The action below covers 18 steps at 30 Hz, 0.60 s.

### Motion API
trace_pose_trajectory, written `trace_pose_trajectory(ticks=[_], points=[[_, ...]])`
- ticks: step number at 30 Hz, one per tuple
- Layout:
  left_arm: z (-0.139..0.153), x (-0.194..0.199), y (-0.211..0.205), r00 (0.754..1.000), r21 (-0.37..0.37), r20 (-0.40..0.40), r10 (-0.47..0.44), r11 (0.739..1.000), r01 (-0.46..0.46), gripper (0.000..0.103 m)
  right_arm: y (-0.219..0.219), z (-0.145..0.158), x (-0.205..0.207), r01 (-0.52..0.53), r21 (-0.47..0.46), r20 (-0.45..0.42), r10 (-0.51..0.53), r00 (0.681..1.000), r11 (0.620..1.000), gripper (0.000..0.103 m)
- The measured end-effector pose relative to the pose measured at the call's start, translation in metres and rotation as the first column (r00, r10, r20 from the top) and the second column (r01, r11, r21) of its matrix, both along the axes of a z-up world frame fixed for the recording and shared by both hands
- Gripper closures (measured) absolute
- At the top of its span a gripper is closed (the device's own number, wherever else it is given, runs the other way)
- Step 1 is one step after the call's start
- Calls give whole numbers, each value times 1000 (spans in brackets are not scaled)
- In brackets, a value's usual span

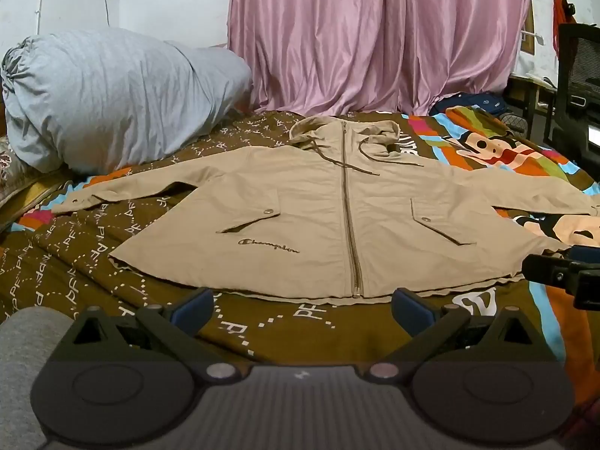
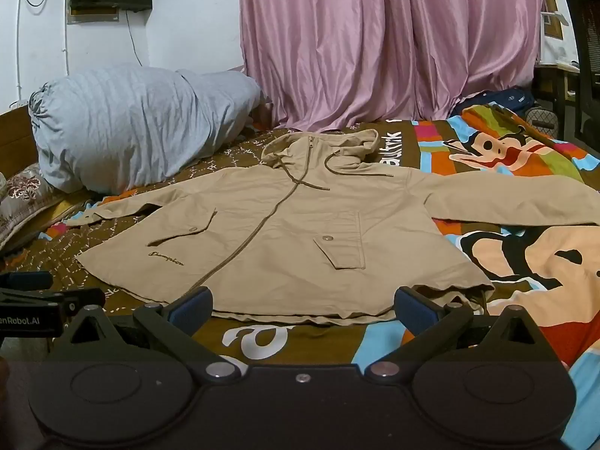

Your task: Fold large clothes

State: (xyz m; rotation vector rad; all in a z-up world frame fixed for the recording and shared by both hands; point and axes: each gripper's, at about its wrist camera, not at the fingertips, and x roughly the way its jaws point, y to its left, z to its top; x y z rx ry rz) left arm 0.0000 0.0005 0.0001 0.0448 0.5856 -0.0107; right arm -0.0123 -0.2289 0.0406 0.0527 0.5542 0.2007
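A tan hooded zip jacket [image 1: 300,210] lies flat and face up on the bed, sleeves spread to both sides, hood at the far end. It also shows in the right wrist view [image 2: 285,232]. My left gripper [image 1: 302,309] is open and empty, just short of the jacket's near hem by the zip. My right gripper [image 2: 302,309] is open and empty, at the near hem toward the jacket's right side. The right gripper's tip shows at the right edge of the left wrist view [image 1: 562,273].
The bed has a brown and multicoloured cartoon cover [image 1: 112,262]. A large grey bundle [image 1: 112,97] sits at the far left. A pink curtain [image 1: 375,37] hangs behind the bed. A dark chair [image 1: 577,86] stands at the far right.
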Motion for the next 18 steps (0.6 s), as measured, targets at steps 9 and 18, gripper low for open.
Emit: trace_pose_trajectory(ticks=[9, 18], points=[[0, 0, 0, 1000, 1, -2, 0, 1000, 0, 1, -1, 0, 1, 1, 5, -2, 0, 1000, 1000, 0], [0, 0, 0, 1000, 1, -3, 0, 1000, 0, 1, -2, 2, 2, 5, 9, -5, -5, 1000, 1000, 0]])
